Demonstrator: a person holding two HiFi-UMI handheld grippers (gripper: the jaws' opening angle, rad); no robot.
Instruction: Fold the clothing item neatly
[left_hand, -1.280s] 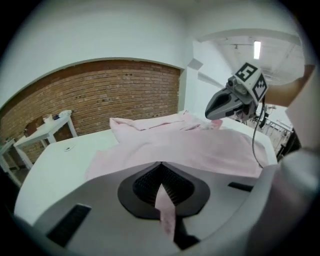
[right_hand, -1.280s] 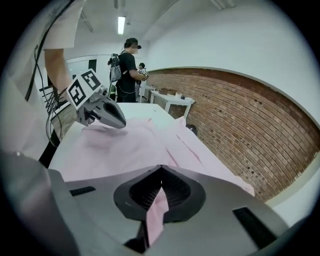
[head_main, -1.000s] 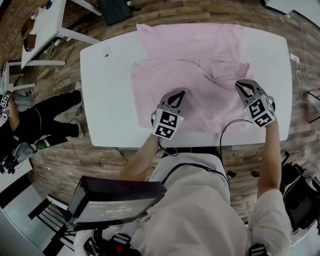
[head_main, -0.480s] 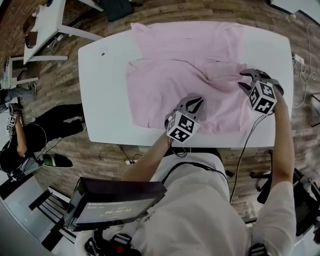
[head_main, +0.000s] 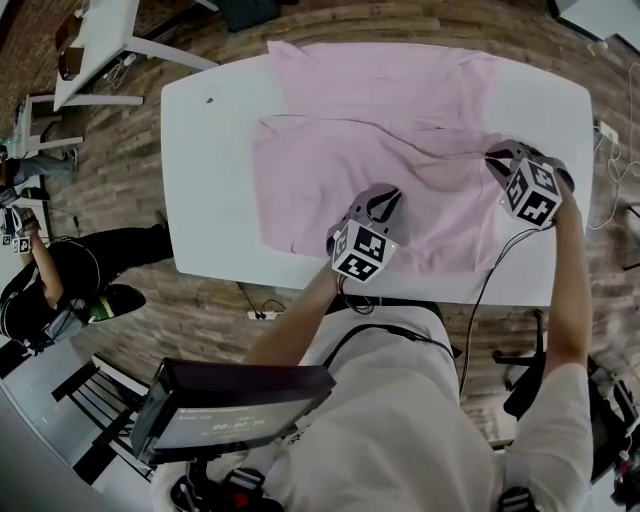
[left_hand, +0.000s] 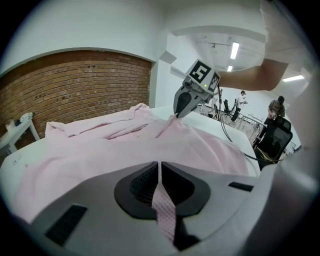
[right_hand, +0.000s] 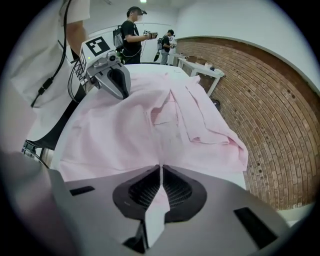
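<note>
So the pink shirt (head_main: 380, 120) was lying spread out flat on the white bench (head_main: 210, 180), mostly covering the middle and right of it, with one layer already lapped over near the far side. The big change: the right hand-held gripper (head_main: 497, 158) had popped its jaws open half a second back and had just been closing them again, and in its own view they were nearly together with a thin fold of pink cloth (right_hand: 160, 195) nipped between them, over at the shirt's right side. The left hand-held gripper (head_main: 385, 200) had slid rightward along the near part of the shirt and was clamped tight on a strip of fabric (left_hand: 162, 205) too. My read is that the right one was just re-gripping for a better hold. With both pinches set, the next fold looked ready to start but hadn't been made yet.
</note>
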